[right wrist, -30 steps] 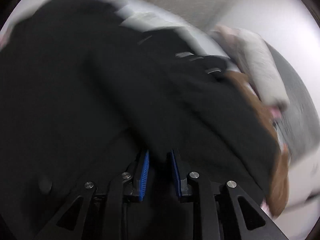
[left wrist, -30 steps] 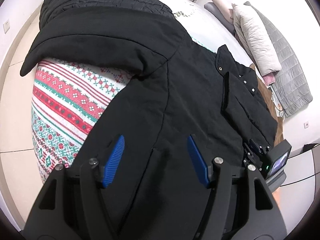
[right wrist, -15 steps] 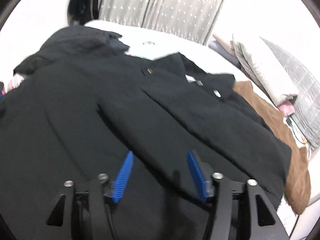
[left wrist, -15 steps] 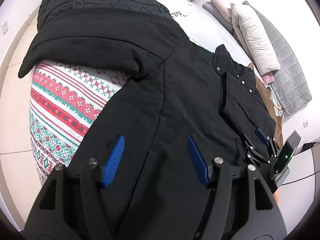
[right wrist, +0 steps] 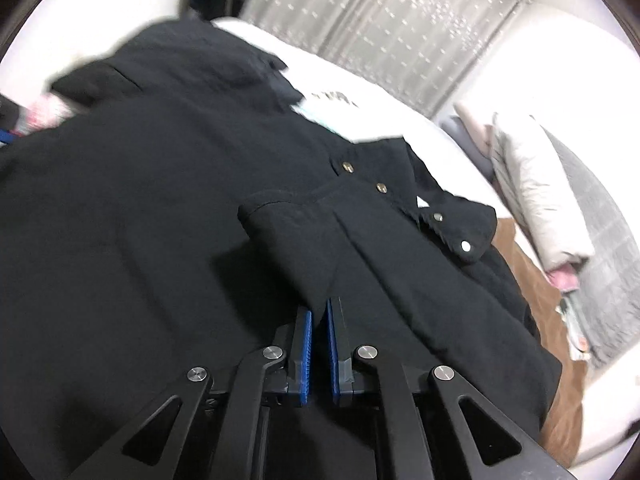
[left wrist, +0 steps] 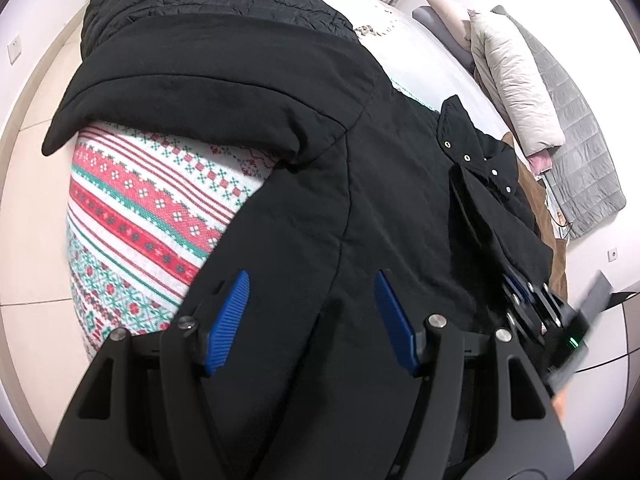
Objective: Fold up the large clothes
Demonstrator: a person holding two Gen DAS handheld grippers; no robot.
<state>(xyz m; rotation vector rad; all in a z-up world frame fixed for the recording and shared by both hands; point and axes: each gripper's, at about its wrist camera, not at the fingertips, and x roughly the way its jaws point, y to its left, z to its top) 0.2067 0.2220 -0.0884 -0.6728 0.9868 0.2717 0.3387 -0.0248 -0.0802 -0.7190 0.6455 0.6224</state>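
Note:
A large black coat (left wrist: 384,200) lies spread on the bed, one sleeve (left wrist: 192,92) stretched out to the left. My left gripper (left wrist: 312,308) is open and empty just above the coat's lower body. My right gripper (right wrist: 318,320) has its jaws closed on the edge of the other black sleeve (right wrist: 360,256), which is folded over the coat's front near the metal snaps (right wrist: 382,188). The right gripper also shows in the left wrist view (left wrist: 532,304) at the coat's right edge.
A red, green and white patterned blanket (left wrist: 140,208) lies under the coat. A brown garment (right wrist: 532,284) lies to the right. Folded pale and grey quilts (left wrist: 520,80) are stacked at the bed's far right. A curtain (right wrist: 392,28) hangs behind the bed. Tiled floor (left wrist: 28,200) lies left.
My right gripper opened half a second ago, then moved in and shut on the folded sleeve's edge. My left gripper stayed open and barely moved.

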